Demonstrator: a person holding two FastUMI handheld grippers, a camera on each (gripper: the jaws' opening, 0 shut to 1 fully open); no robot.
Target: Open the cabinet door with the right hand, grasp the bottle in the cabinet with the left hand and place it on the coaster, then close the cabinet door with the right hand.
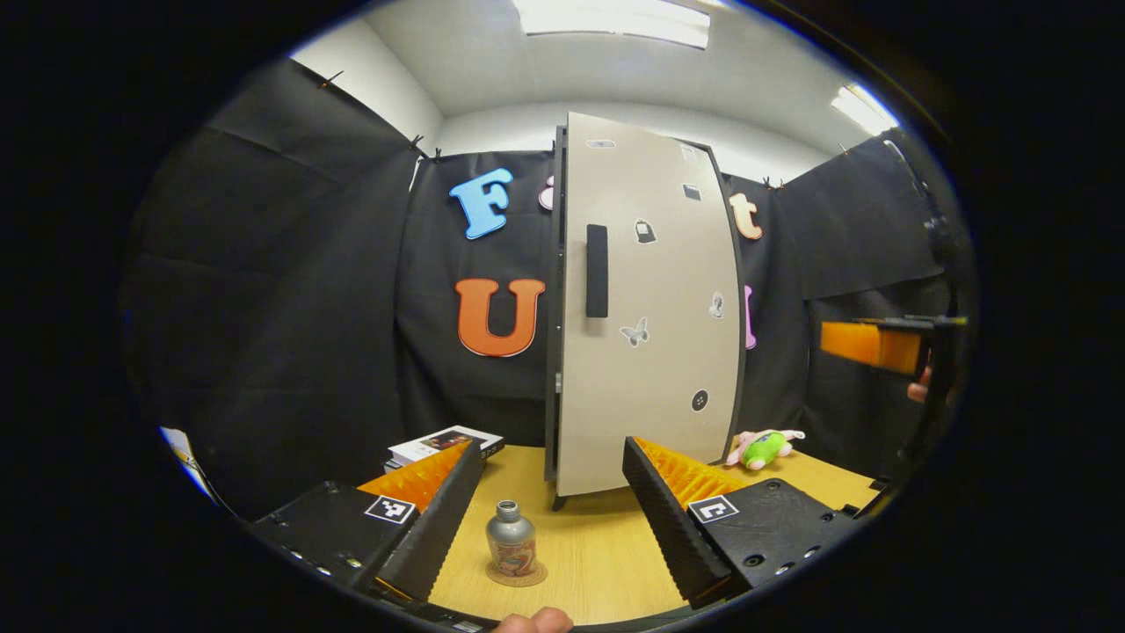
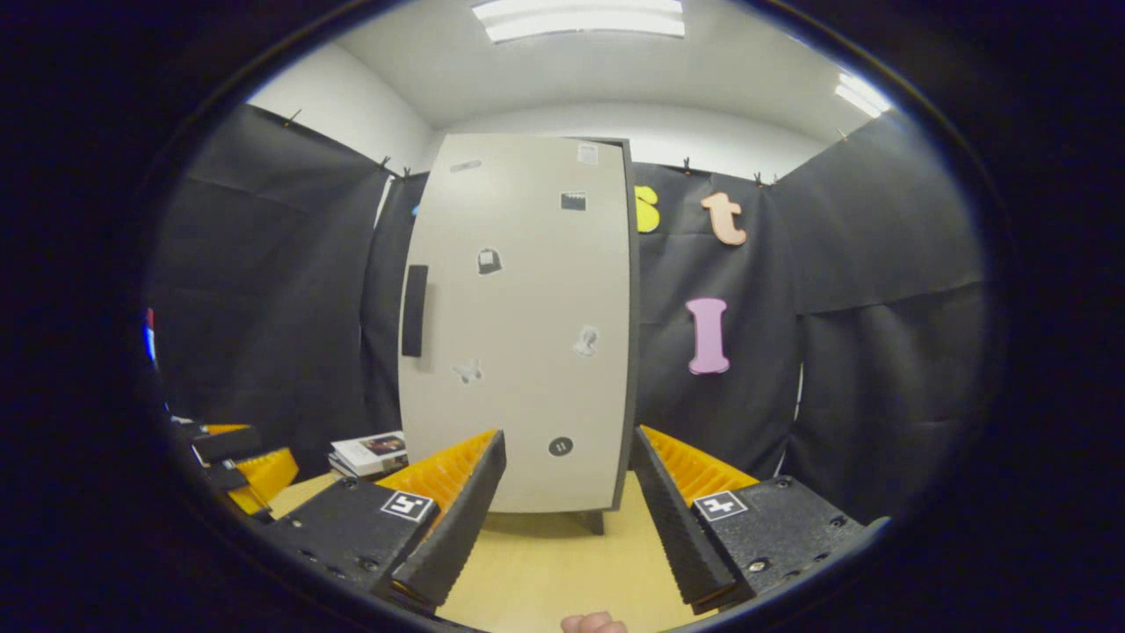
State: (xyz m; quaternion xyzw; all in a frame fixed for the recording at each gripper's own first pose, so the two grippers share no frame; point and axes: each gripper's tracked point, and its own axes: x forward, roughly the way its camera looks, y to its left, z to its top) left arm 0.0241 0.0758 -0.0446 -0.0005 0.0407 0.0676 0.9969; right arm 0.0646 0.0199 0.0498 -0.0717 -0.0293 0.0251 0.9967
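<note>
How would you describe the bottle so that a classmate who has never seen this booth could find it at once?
Start at the tall pale cabinet standing on the wooden table. In front of its door, nearer the camera, a round coaster lies on the tabletop, and the bottle stands upright on it. It is small and silver with a coloured label, unlike the books and the plush toy farther back.

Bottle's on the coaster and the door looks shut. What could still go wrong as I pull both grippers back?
The bottle stands on the coaster between the open left gripper fingers, close to one finger; a sideways pull-back could tip it. The cabinet door looks closed, but a dark line shows along its handle edge, so it may not be flush.
</note>
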